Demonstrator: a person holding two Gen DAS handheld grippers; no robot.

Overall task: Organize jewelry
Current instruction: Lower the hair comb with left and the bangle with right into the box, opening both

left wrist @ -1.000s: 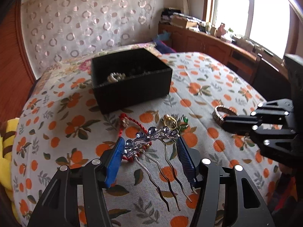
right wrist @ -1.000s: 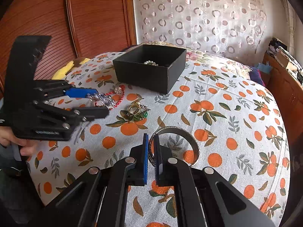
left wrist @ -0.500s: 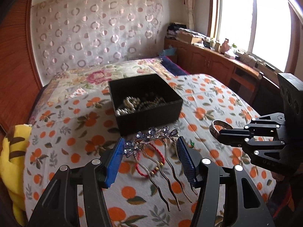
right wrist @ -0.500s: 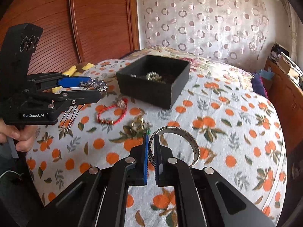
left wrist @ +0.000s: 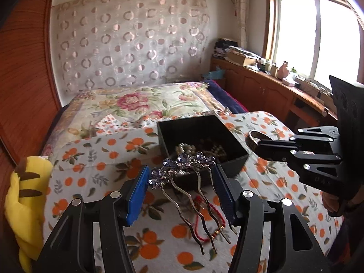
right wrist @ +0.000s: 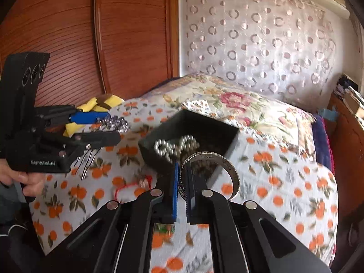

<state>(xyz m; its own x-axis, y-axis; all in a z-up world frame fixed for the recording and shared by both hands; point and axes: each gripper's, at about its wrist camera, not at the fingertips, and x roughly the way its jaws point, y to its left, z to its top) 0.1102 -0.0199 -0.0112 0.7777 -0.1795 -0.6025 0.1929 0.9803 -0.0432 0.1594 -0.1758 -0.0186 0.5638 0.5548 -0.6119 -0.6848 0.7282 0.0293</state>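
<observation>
Meanwhile, the left gripper [left wrist: 182,182] is clamping a jeweled hair comb [left wrist: 182,166] above the orange-print bedspread [left wrist: 91,170]. The right gripper [right wrist: 182,182] is pinching a metal bangle [right wrist: 227,166] near the black box [right wrist: 204,125].

I can read only "GenRobot.AI" in pale letters on the side of my left gripper [right wrist: 109,128], at about nine o'clock in the right wrist view; the bangle's [right wrist: 232,170] inner engraving is too blurred.

The left tool [left wrist: 182,179] grips a jewelled hair comb [left wrist: 182,166] by its ends, lifted above the orange-print bed [left wrist: 91,175], just before the black box [left wrist: 200,136]. The right tool [left wrist: 259,143] holds a bangle [left wrist: 253,135] beside the box.
</observation>
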